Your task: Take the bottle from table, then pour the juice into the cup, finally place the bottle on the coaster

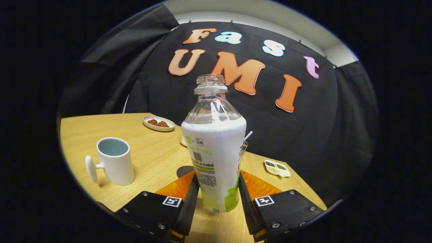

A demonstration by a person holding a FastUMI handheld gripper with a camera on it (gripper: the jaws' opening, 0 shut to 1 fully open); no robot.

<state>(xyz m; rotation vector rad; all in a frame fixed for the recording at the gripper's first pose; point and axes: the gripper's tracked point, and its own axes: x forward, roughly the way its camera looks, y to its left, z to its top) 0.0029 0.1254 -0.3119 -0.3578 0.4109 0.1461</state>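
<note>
The fingers (216, 199) are clamped on the uncapped juice bottle (215, 152), which stands upright on the worktop (148, 158). The white cup (114, 162) sits nearby to the left, apparently still unfilled; pouring and placing on the dark coaster (184, 170) remain.

Gripper-mounted fisheye, forward along jaws

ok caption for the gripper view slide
Gripper jaws closed on an uncapped bottle standing on the table, white cup nearby.
</note>
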